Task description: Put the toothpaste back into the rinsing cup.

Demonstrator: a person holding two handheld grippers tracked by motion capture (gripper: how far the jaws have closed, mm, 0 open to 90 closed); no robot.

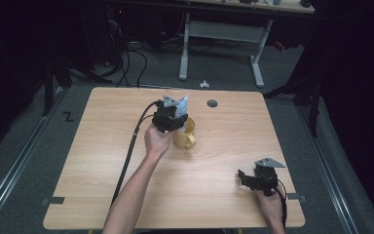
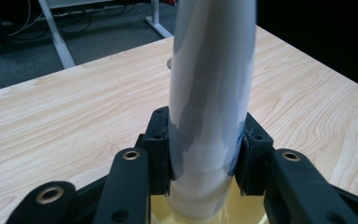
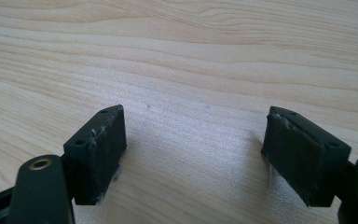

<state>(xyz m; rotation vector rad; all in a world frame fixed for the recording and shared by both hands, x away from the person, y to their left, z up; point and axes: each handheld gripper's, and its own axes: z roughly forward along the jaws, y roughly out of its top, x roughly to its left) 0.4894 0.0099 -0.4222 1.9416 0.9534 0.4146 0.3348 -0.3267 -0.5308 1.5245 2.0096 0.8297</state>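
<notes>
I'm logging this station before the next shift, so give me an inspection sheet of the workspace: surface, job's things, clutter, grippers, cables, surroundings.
Surface: light wooden table, with a round dark grommet near its far edge.
Job's things: yellow mug with its handle toward the person; a pale blue-white tube is held over it, its lower end reaching into the mug.
Clutter: nothing seen.
Grippers: left gripper above the mug, jaws shut on the tube; right gripper low over the table's near right part, jaws open with nothing between them.
Cables: black cable trails from the left gripper across the table toward its near edge.
Surroundings: grey floor, white desk frame beyond the table, loose cords on the floor, dark room.
</notes>
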